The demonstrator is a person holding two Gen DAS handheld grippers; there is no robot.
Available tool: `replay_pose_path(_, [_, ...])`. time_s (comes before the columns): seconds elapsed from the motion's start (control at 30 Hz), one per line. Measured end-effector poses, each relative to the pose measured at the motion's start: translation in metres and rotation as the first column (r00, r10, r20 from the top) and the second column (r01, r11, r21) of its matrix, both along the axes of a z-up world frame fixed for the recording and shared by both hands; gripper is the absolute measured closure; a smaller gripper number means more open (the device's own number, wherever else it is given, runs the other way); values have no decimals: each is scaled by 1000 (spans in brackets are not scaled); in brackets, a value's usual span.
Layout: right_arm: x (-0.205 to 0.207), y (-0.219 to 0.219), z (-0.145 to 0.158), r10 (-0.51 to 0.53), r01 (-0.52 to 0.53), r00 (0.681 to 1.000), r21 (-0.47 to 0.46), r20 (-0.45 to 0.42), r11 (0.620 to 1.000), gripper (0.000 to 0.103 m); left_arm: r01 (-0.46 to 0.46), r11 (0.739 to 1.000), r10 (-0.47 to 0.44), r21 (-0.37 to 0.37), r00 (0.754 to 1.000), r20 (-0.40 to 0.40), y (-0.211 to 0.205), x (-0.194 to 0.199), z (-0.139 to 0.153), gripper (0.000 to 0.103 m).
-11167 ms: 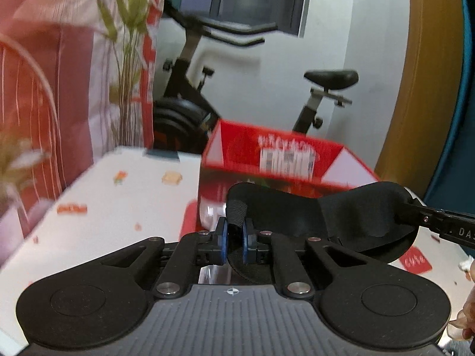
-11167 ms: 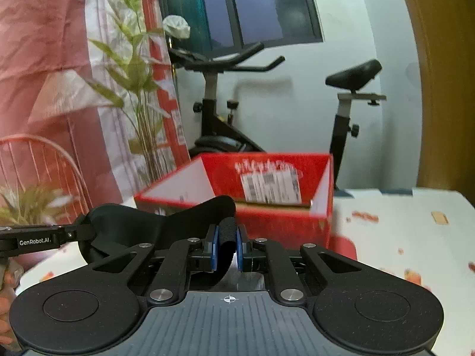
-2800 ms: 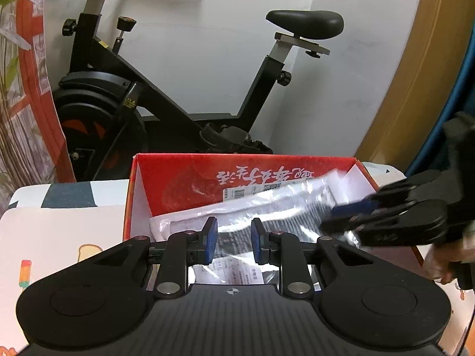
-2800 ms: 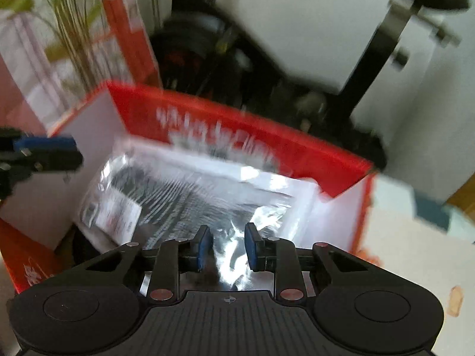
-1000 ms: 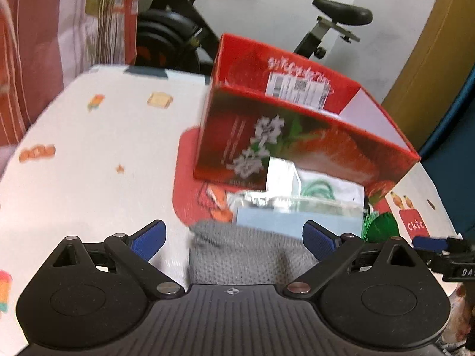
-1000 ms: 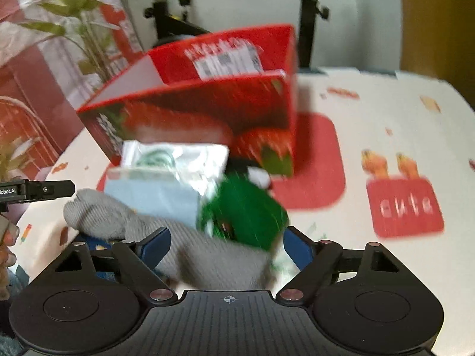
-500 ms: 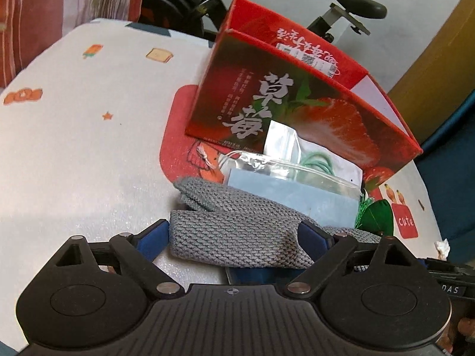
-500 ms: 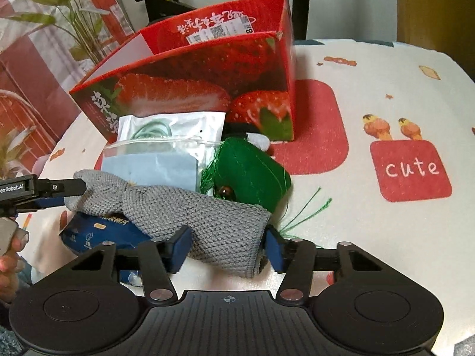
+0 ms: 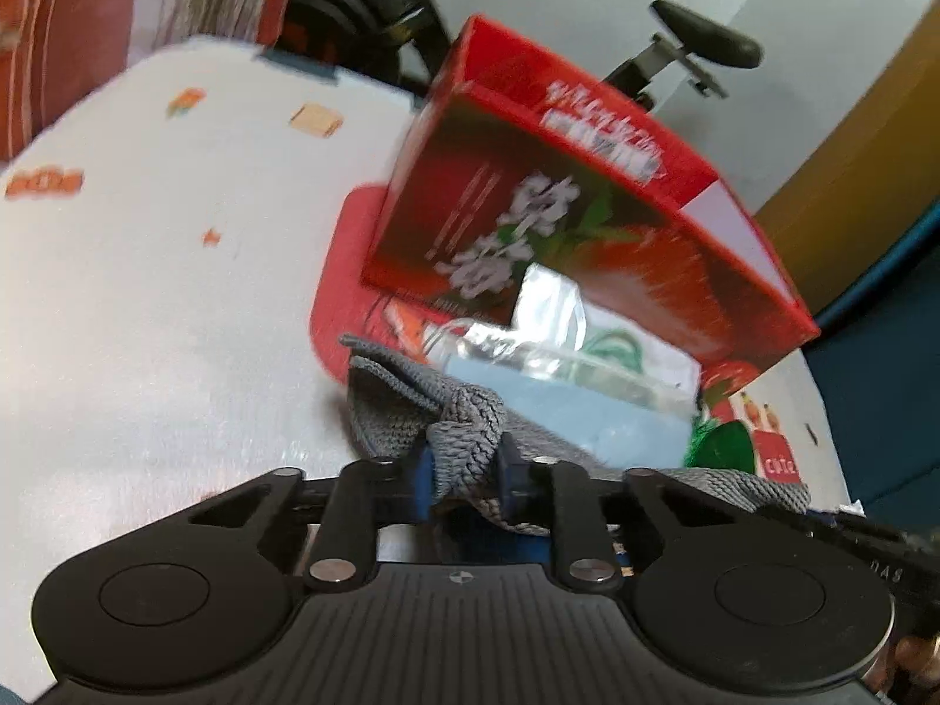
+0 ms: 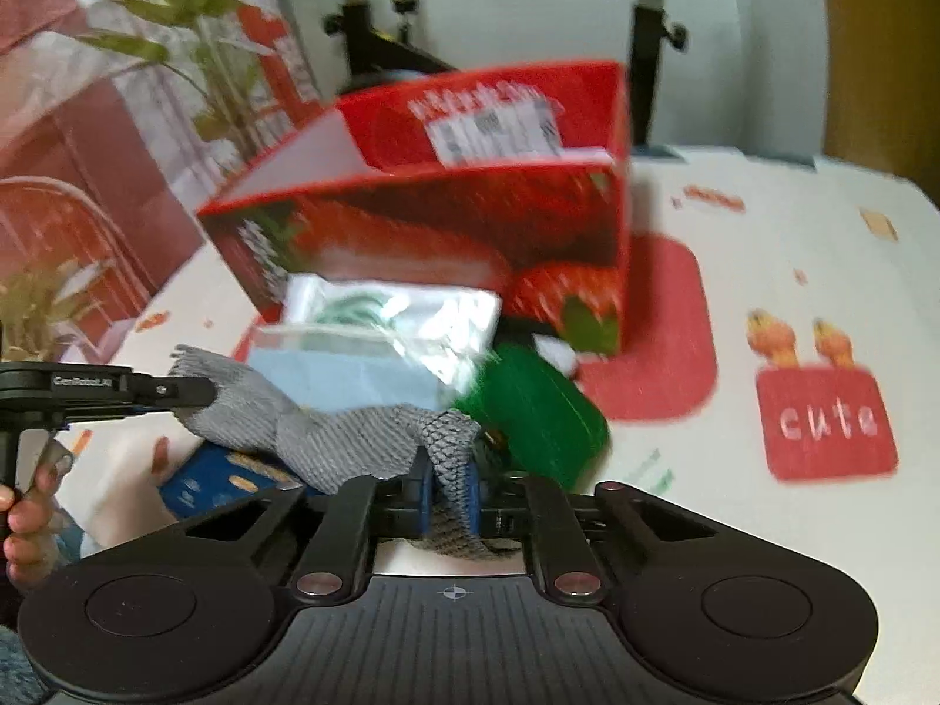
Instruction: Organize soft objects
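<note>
Grey knit cloth [image 9: 464, 429] pinched between both jaws.

Colours in front of you

Your grey knit cloth [image 10: 352, 435] lies at six o'clock of the red strawberry-print box [image 10: 446, 223]; a green pouch [image 10: 534, 411] sits on the white cartoon-print tablecloth [image 9: 147, 270].

Grey cloth [image 9: 464, 423] — coarse, matt knit; red box [image 9: 593, 247] — glossy printed card.

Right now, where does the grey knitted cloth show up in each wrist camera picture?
Left wrist: grey knitted cloth low centre, bunched between the left gripper pads.
Right wrist: cloth stretching from centre-left to the right gripper.
Shared landmark: red strawberry box behind it.
</note>
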State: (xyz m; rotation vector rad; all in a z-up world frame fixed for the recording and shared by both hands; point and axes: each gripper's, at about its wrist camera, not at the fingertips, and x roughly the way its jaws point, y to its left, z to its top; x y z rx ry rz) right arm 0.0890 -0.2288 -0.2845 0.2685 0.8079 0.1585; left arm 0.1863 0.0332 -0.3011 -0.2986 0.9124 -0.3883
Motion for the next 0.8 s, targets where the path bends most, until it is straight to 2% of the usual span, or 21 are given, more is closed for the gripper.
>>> replay_pose_path(0.3, [15, 6, 44, 60, -60, 987, -5, 151, 998, 95, -44, 999, 47, -26, 987, 152, 11, -5, 45, 83])
replay_pose_path(0.57, [47, 0, 93, 76, -72, 953, -26, 292, 997, 95, -48, 998, 56, -33, 949, 309, 7, 5, 100, 83])
replay_pose_path(0.67, [58, 0, 103, 93, -73, 942, -74, 323, 995, 95, -41, 999, 49, -34, 944, 327, 1, 16, 113, 83])
replay_pose_path(0.8, [79, -4, 110, 96, -62, 938, -112, 332, 992, 95, -36, 999, 41, -22, 942, 333, -6, 31, 115, 83])
